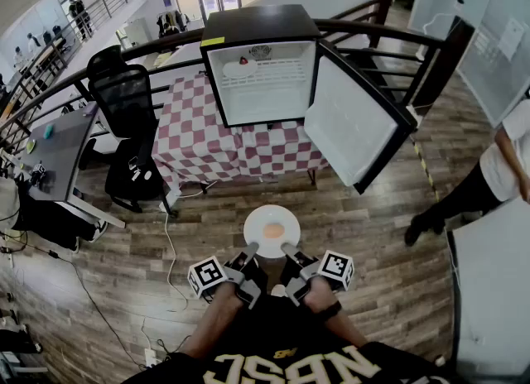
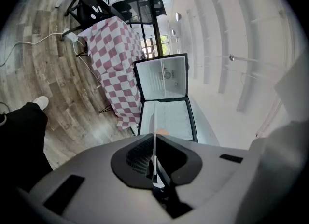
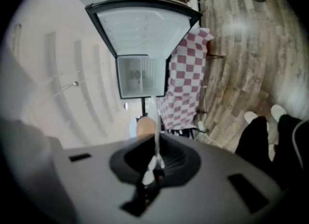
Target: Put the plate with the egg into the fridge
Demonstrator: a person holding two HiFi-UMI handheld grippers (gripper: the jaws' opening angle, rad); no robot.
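Plainly the fridge [image 1: 261,76] is the biggest thing here, standing at upper centre of the head view on a table with a red-and-white checked cloth [image 1: 199,146], its door [image 1: 352,122] swung wide to the right. Well below it, at lower centre over the wooden floor [image 1: 373,233], the white plate [image 1: 258,217] is held level, well apart from the fridge. It looks stiff, smooth and breakable, so the rim is the place to hold it. The left gripper [image 1: 248,252] and right gripper [image 1: 290,251] are both clamped side by side on the near edge, and each gripper view shows the thin rim edge-on between pressed jaws. Gripped on one side only, the plate probably wants to droop at its far edge. The brown egg [image 1: 274,230] lies loose near the middle; it is light, round and fragile, and would likely roll on that slick surface if the plate tips.
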